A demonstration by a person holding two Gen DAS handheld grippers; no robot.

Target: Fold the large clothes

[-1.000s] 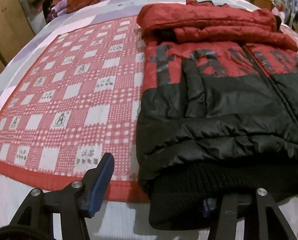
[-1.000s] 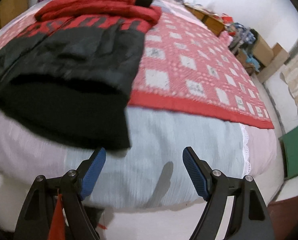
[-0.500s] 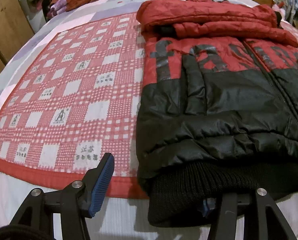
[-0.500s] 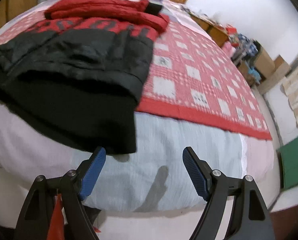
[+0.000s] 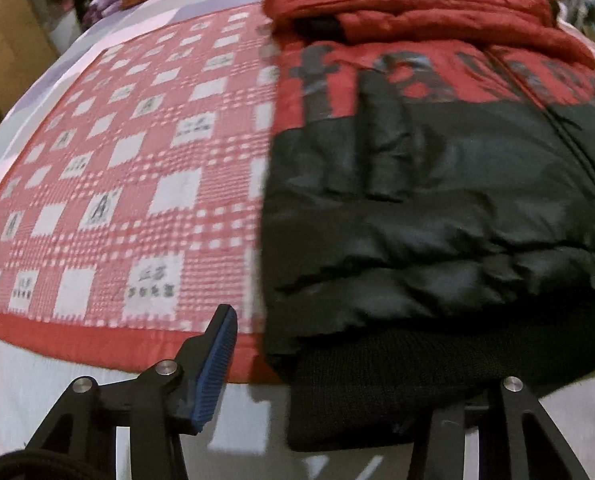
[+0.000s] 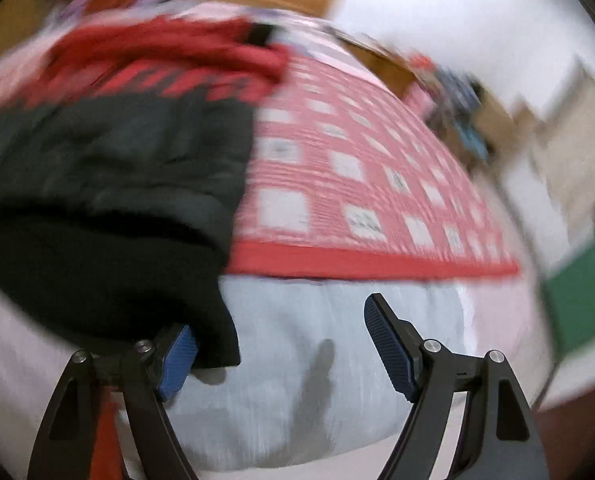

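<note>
1. Left wrist view: our left hand-held gripper (image 5: 313, 384) sits at the bottom of the frame, straddling the near left corner of the jacket (image 5: 437, 208). Its left pad (image 5: 213, 368) is bare over the bed (image 5: 37, 364); the right finger is hidden under the black knit hem (image 5: 377, 392).
2. The jaws have just been closing, with the hem corner between them, yet a clear gap remains beside the left pad, so we judge the cloth not yet pinched.
3. The jacket lies on the red checked blanket (image 5: 129, 184), filling the right half of this frame. Its long axis runs away from us, from the hem at the bottom to the red hood (image 5: 409, 4) at the top.
4. Right wrist view, heavily blurred: our right hand-held gripper (image 6: 277, 344) stands wide at the bottom. The hem's other corner (image 6: 213, 332) drapes over its left pad (image 6: 177, 360), while the right pad (image 6: 389, 348) hangs over bare sheet.
5. Both hands are at the hem, one per corner; the left looks further along. The coming move turns on the hem lying nearest us, hood farthest, so we expect a fold along that axis.
</note>
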